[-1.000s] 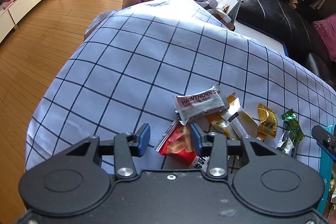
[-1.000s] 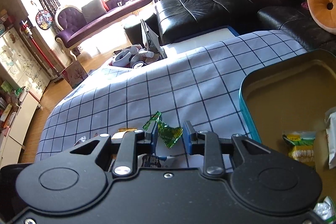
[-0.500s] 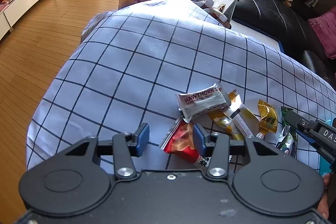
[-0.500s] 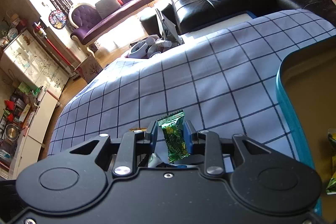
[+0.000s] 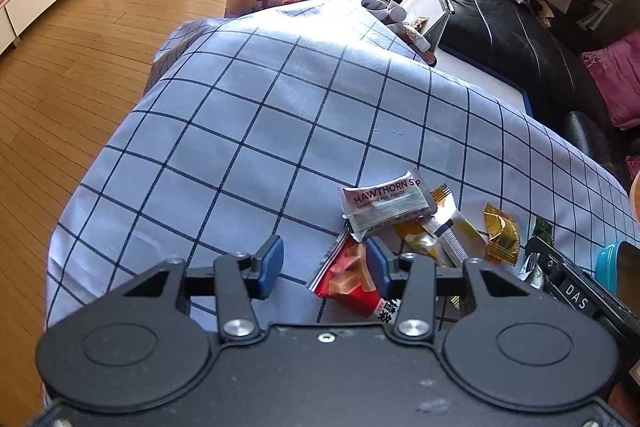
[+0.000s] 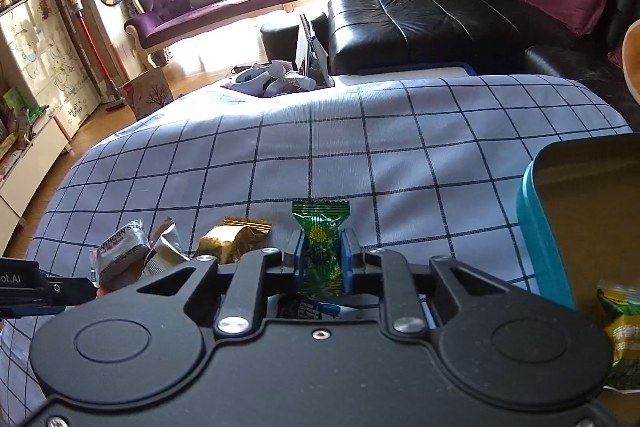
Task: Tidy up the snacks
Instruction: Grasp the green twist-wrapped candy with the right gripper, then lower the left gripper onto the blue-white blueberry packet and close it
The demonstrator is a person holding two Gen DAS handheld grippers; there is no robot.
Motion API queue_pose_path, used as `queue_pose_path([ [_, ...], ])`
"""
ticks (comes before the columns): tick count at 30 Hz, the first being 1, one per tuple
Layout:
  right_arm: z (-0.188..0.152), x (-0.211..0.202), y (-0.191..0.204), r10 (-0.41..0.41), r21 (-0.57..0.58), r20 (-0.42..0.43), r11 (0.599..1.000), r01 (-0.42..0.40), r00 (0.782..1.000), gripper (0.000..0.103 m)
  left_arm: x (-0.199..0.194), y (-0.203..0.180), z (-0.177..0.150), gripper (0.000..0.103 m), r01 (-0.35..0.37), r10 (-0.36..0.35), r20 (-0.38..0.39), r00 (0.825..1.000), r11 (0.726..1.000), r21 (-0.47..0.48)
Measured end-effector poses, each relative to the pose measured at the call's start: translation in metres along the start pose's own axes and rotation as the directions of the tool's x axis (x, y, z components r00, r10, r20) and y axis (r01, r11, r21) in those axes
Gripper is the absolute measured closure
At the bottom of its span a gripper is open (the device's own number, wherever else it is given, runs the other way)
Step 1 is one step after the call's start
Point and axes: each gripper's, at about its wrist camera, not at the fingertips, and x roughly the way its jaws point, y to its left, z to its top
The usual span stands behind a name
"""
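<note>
In the right wrist view my right gripper (image 6: 322,255) is shut on a green candy (image 6: 320,227), which stands upright between the blue pads just above the checked cloth (image 6: 360,155). My left gripper (image 5: 323,263) hangs over a red snack packet (image 5: 348,283); its jaws are closing, with the packet against the right pad and a gap at the left pad. Past it lie a white Hawthorn packet (image 5: 386,205), a yellow-and-white packet (image 5: 444,231) and a gold candy (image 5: 500,231). The teal tin (image 6: 532,227) sits at the right.
A green-and-yellow packet (image 6: 622,327) lies inside the tin. The right gripper's body (image 5: 568,291) reaches in at the left view's right edge, close to the pile. A black sofa (image 6: 420,23) stands beyond the table, and wooden floor (image 5: 80,67) lies off its left side.
The right gripper's jaws closed onto the green candy, which went from lying askew to standing pinched between the pads. The right gripper came closer to the pile. The left gripper barely moved.
</note>
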Motion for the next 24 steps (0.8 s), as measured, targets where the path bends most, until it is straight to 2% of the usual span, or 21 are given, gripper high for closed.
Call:
queue_pose_path([
  [4, 0.002, -0.006, -0.01, 0.035, 0.054, 0.007, 0.998, -0.036, 0.999, 0.077, -0.001, -0.008, -0.002, 0.057, 0.024, -0.024, 0.003, 1.0, 0.999, 0.022],
  [10, 0.003, -0.019, -0.016, 0.05, 0.079, 0.042, 0.995, -0.054, 0.998, 0.077, -0.004, -0.026, -0.008, 0.057, 0.006, -0.007, 0.025, 1.0, 0.998, 0.061],
  [13, 0.002, -0.026, -0.019, 0.056, 0.087, 0.061, 0.994, -0.061, 0.997, 0.077, -0.007, -0.038, -0.011, 0.056, 0.04, -0.043, 0.028, 0.999, 0.996, 0.085],
  [18, 0.004, -0.036, -0.028, 0.051, 0.118, 0.094, 0.991, -0.062, 0.994, 0.077, -0.015, -0.059, -0.018, 0.056, 0.048, -0.057, 0.063, 0.996, 0.99, 0.136],
  [24, 0.004, -0.045, -0.04, 0.047, 0.148, 0.12, 0.987, -0.065, 0.992, 0.077, -0.018, -0.082, -0.026, 0.056, 0.104, -0.115, 0.063, 0.991, 0.983, 0.153],
])
